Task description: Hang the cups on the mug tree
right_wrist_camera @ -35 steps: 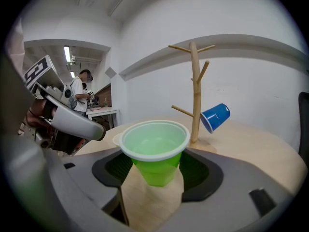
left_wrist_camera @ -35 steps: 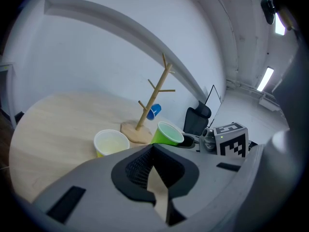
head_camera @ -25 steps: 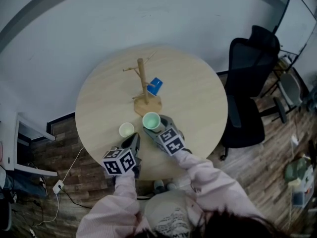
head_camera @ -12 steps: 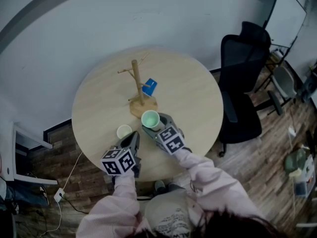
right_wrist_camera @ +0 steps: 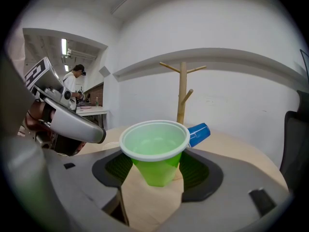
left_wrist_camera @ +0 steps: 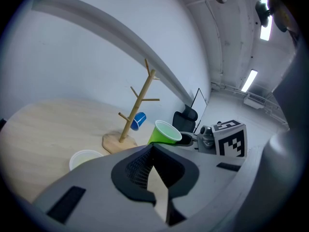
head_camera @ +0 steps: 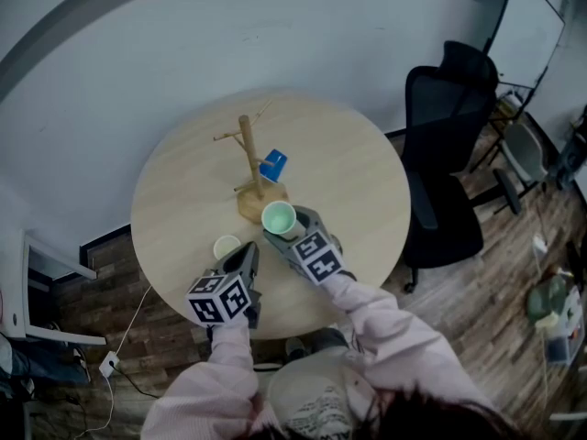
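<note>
**Green cup gripped just short of the mug tree**

Looking along the right gripper point(right_wrist_camera: 155, 174), the green cup point(right_wrist_camera: 154, 153) hides the foot of the mug tree point(right_wrist_camera: 182, 93) and part of the blue cup point(right_wrist_camera: 199, 133). The blue cup sits tilted low against the trunk, and I cannot make out what carries it. The left gripper point(left_wrist_camera: 153, 151) covers the near side of the pale cup point(left_wrist_camera: 86, 158) with its own body.

The round table point(head_camera: 367, 200) is bare wood to the right of the right gripper and beyond the tree. Its near edge runs under both grippers' marker cubes. An office chair point(head_camera: 445, 154) stands off the table, well out to the right gripper's right.

The right gripper pinches the green cup by its sides, mouth up, with its bottom off the wood. The tree stands straight ahead of it, near, and the upper pegs fork out above the cup's rim. The left gripper's tips are pressed together on nothing. The pale cup stands upright on the table just ahead of that gripper and to its left, and the tree is farther on to the right.
</note>
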Demonstrator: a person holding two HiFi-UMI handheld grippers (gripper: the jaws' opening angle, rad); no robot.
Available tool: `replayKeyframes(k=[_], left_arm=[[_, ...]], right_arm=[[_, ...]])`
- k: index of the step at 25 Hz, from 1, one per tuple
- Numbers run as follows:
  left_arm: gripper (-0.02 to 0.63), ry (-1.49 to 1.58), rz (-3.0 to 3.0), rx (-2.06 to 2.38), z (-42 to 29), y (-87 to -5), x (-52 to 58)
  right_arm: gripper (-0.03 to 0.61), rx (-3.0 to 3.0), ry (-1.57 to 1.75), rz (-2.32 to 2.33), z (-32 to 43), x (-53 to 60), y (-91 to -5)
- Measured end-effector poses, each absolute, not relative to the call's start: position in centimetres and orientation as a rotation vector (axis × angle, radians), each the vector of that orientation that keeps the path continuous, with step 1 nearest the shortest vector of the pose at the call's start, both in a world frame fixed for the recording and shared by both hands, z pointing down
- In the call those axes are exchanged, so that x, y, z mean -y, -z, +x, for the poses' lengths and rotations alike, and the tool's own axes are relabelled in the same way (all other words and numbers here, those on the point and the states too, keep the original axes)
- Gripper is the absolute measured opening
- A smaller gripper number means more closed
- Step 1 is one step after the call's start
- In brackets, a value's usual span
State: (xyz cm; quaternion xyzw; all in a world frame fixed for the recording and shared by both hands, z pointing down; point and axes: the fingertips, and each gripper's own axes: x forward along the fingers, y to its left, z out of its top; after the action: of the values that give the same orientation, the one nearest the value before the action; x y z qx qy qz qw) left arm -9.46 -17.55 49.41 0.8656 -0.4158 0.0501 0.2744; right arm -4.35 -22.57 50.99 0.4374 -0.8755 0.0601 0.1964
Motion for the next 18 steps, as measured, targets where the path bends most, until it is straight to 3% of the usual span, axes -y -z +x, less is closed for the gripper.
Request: replayKeyframes(k=[18], left_arm=[[0.003, -0.088, 2.303, 1.215, -4.9, -47.3, 20.9]], right_arm=[[0.29, 2.497, -0.115, 1.103, -0.3, 26.2, -49.4]])
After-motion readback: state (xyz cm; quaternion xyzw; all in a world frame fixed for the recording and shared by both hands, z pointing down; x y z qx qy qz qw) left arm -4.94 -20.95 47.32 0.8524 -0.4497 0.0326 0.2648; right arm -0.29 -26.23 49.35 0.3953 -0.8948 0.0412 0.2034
